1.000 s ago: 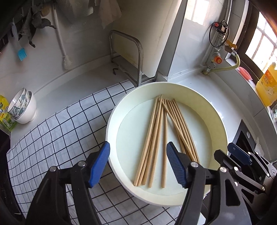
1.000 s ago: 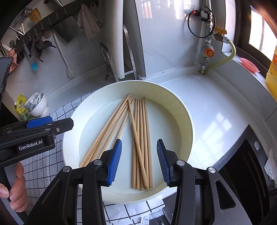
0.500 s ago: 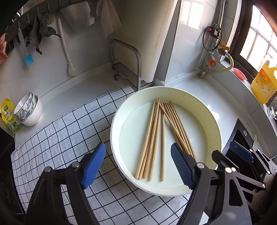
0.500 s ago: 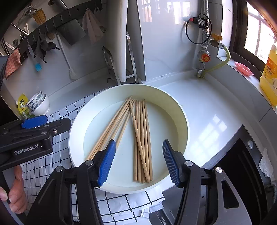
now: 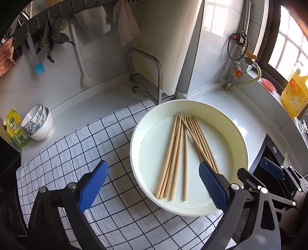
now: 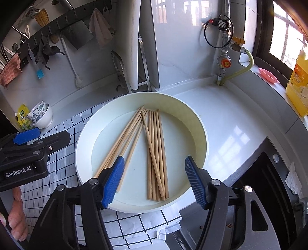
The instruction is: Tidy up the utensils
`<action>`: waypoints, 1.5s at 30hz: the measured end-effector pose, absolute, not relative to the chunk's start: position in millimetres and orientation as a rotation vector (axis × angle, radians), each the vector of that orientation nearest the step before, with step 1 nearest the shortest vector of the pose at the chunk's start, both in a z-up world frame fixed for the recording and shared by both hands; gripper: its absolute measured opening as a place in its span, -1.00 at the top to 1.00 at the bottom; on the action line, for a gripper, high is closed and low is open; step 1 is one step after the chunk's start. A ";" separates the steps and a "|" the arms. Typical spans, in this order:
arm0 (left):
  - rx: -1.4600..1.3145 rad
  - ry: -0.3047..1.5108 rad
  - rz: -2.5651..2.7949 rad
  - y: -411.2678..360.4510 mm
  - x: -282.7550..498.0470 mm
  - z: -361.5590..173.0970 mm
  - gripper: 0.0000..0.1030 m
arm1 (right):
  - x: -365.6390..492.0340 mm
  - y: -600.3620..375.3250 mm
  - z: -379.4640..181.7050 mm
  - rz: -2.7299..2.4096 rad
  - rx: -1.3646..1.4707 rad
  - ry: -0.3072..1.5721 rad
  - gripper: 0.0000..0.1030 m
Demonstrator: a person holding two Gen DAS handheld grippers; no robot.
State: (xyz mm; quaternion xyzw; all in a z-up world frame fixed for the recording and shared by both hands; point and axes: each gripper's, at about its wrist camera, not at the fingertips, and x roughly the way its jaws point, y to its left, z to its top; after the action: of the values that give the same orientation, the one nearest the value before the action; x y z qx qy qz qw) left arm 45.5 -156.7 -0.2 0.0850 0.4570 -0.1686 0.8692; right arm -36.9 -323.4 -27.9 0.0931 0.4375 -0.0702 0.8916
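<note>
L gripper [image 5: 153,181] hangs over the checked cloth [image 5: 77,146] & basin [image 5: 134,134] edge, fingers spread wide, empty. Chopsticks [image 5: 182,148] lie fanned in the basin on the surface. R gripper [image 6: 153,179] above their near ends, fingers spread, not touching.

Home kitchen. Evidence: white countertop [image 5: 107,92]; hanging rail [image 6: 63,17] with cloths at 11 o'clock; stacked bowls [image 5: 39,125] at 9 o'clock; gas valve [image 6: 224,61] and oil bottle [image 5: 294,92] at 2 o'clock.
</note>
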 end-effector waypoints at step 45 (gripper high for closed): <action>0.181 0.974 -0.296 -154.2 44.6 1.3 -0.87 | -37.1 -319.3 -27.8 -0.128 0.179 0.916 -0.36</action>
State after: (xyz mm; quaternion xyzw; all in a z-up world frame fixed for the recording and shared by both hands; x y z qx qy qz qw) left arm 44.6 -154.2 1.3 0.0865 0.4654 -0.1415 0.8694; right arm -37.1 -319.3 -27.8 0.0864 0.4411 -0.0617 0.8911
